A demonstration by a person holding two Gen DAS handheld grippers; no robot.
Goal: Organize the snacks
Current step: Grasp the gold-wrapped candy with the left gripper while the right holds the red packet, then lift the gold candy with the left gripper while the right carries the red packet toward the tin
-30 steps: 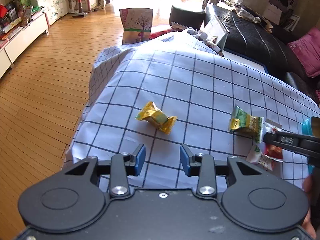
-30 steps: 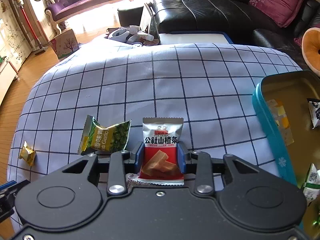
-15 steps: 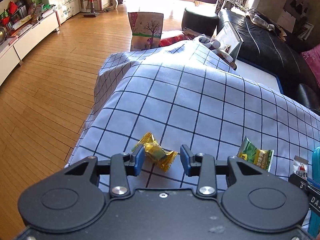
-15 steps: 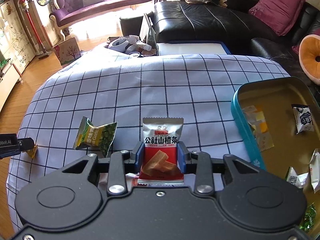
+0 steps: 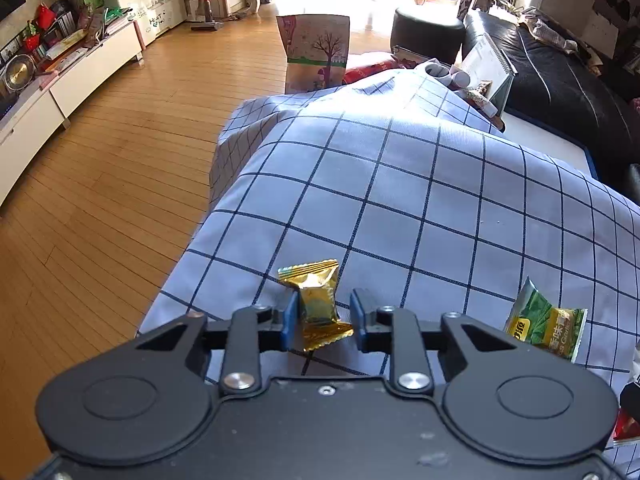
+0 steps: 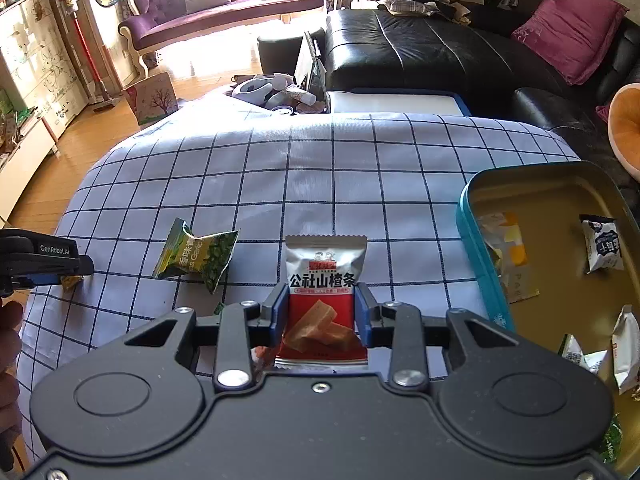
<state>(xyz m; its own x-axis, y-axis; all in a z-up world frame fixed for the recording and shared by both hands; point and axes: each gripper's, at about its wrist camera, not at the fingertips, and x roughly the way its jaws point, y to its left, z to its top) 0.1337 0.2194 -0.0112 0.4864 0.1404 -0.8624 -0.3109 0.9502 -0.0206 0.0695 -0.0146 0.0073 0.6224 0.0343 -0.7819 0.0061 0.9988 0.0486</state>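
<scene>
A gold-wrapped candy (image 5: 316,300) lies on the blue checked cloth (image 5: 420,184) between the jaws of my left gripper (image 5: 325,312). The jaws are closing: the left pad touches the wrapper, and a slit of cloth still shows at the right pad. In the right wrist view the left gripper (image 6: 44,260) is at the far left, over the candy (image 6: 72,281). My right gripper (image 6: 322,300) is shut on a red-and-white snack packet (image 6: 325,264), held above the cloth, left of the teal tin (image 6: 476,256).
A green snack packet (image 6: 196,258) lies on the cloth between the two grippers (image 5: 548,328). The tin holds several wrapped snacks (image 6: 600,244). The cloth's left edge drops to a wooden floor (image 5: 100,168). A black sofa (image 6: 420,52) stands beyond the far edge.
My left gripper came forward over the gold candy and its jaws narrowed around it; the candy turned upright. My right gripper carried the red-and-white packet rightward, bringing more of the tin into view.
</scene>
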